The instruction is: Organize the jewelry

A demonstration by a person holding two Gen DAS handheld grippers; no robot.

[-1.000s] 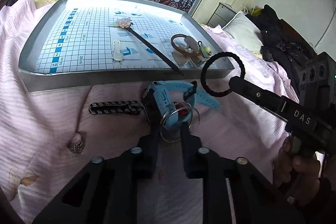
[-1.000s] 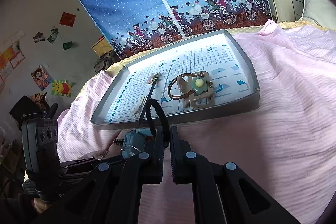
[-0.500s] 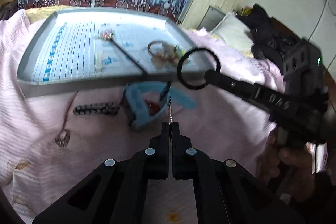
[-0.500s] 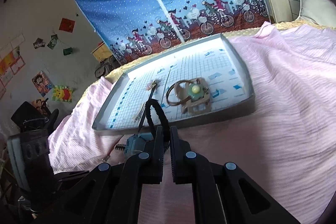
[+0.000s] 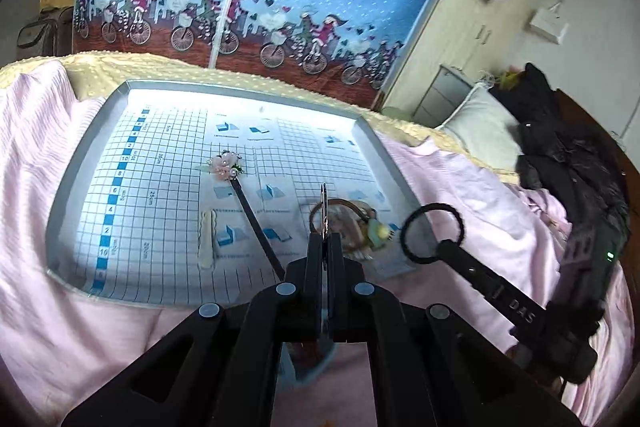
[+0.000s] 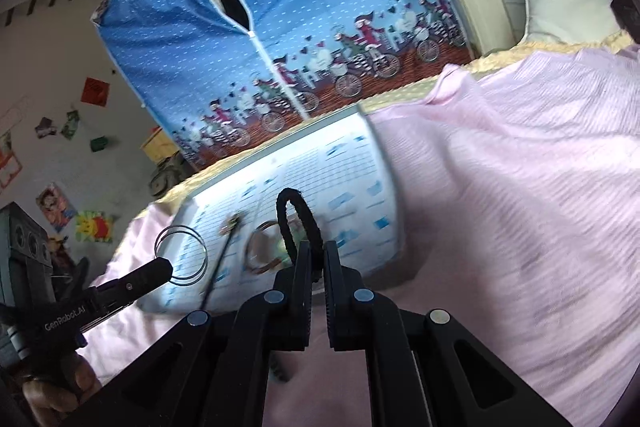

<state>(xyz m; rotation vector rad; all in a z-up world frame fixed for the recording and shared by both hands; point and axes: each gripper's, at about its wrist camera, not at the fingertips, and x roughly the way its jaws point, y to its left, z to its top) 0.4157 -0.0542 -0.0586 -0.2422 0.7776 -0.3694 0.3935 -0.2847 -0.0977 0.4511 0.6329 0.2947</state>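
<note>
Bangles [image 6: 182, 254], thin silver rings, are clamped edge-on in the left gripper [image 5: 326, 241] and held above the near edge of the grid-lined tray [image 5: 76, 163]; the carry-to-tray step is judged under way. A black hair tie [image 5: 432, 233] is pinched in the right gripper [image 6: 314, 259], also over the tray. Lowering onto bare grid is called for next. A flowered hairpin [image 5: 248, 205], a white clip [image 5: 207, 239] and a brown bracelet with charm [image 5: 360, 223] crowd the near part, so clear space must be chosen.

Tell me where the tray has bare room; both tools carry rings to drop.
Free: the grid-lined grey tray left of the black flower-topped hair stick, and its far right quarter. Crowded: near right corner, around the brown bangle pile.
</note>
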